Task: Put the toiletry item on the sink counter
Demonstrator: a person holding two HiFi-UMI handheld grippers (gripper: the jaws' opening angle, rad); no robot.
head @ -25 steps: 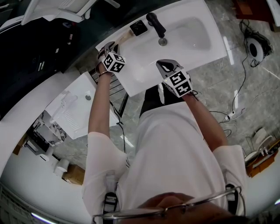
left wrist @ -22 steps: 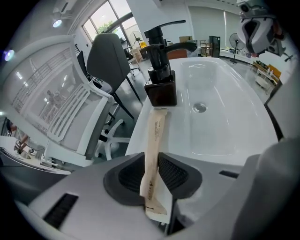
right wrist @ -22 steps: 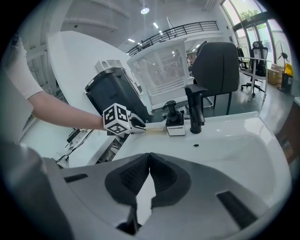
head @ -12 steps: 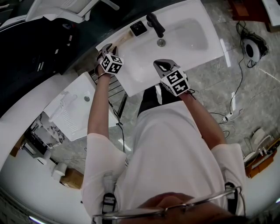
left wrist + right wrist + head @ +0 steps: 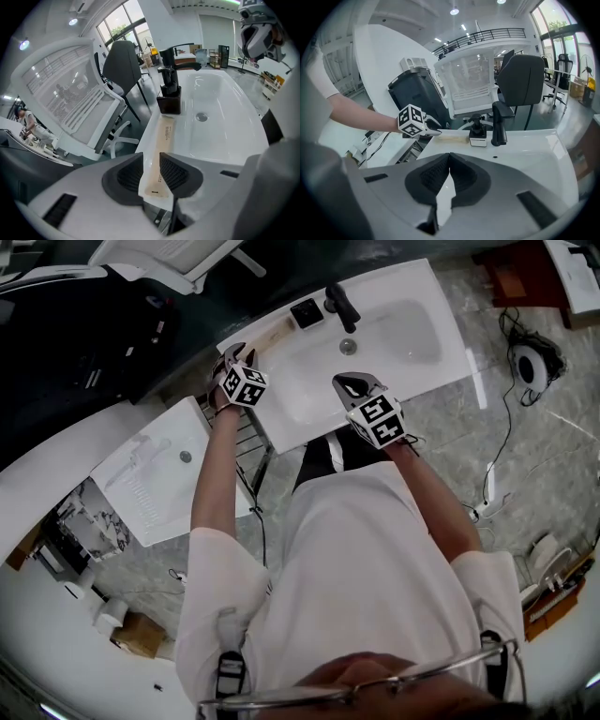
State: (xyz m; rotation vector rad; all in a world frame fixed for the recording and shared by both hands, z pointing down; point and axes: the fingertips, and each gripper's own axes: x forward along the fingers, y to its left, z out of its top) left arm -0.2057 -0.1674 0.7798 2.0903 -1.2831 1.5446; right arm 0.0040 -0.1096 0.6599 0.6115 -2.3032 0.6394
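The toiletry item is a long flat beige packet lying along the left rim of the white sink counter. Its far end points at a black dispenser. In the left gripper view the packet runs from the dispenser back to my left gripper. There its near end fills the narrow gap between the jaws, which are shut on it. My left gripper sits at the counter's left corner. My right gripper hovers over the basin's front edge, shut and empty.
A black faucet and a drain sit in the basin. A second white basin lies on the floor at the left, and a metal rack stands under the counter. Cables trail across the floor on the right.
The head view has drifted a little. Both grippers hold nearly the same places over the sink, and the packet still lies on the rim with its end in the left jaws.
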